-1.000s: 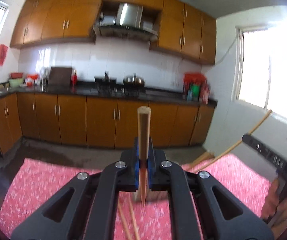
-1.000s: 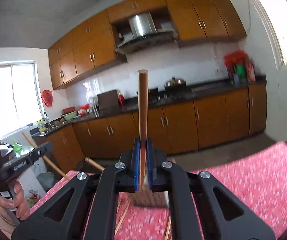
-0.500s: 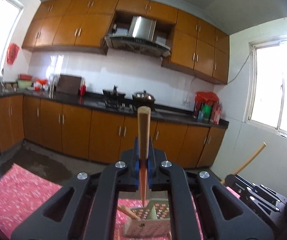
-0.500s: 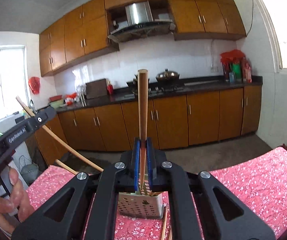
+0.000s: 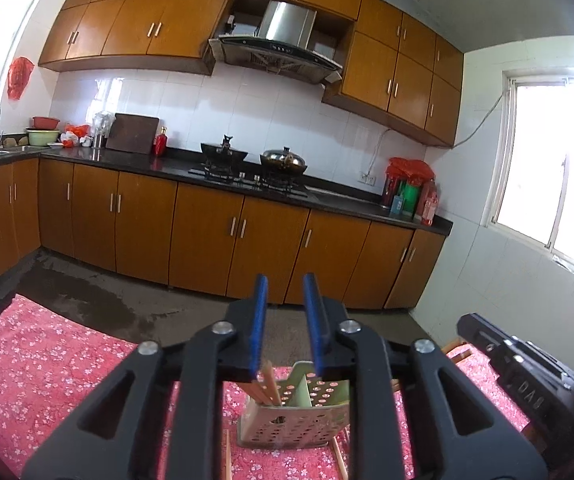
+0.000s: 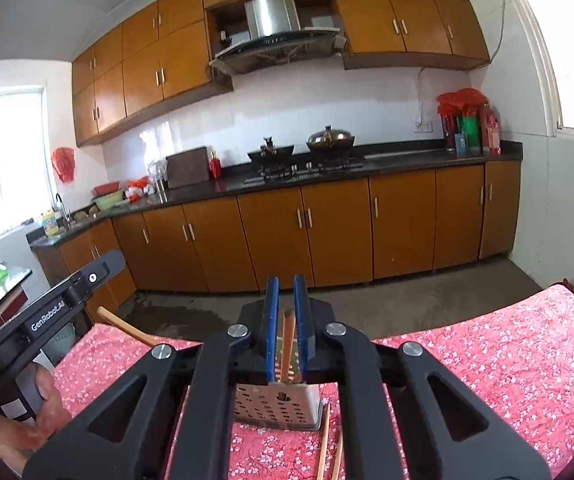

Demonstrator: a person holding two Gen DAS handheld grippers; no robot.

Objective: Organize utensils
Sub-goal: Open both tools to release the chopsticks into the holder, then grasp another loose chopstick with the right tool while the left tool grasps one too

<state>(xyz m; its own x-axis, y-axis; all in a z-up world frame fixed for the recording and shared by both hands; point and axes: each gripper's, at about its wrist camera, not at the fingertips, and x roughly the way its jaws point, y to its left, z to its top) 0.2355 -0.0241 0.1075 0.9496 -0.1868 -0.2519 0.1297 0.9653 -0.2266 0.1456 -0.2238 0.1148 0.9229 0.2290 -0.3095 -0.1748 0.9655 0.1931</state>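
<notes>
While the left gripper (image 5: 285, 322) opens with nothing between its blue pads, the right gripper (image 6: 287, 330) pinches a brown wooden chopstick (image 6: 287, 344) over the holed metal holder (image 6: 277, 406), mid pink flowered cloth (image 6: 507, 360). "GenRobot" labels one arm.

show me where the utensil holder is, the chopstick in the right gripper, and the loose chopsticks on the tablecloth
utensil holder (image 5: 299, 426), left wrist view, perforated front wall.
chopstick (image 6: 286, 344), right wrist view, mid-shaft between the blue pads.
loose chopsticks (image 6: 323, 440), right wrist view, shaft beside the holder.
</notes>
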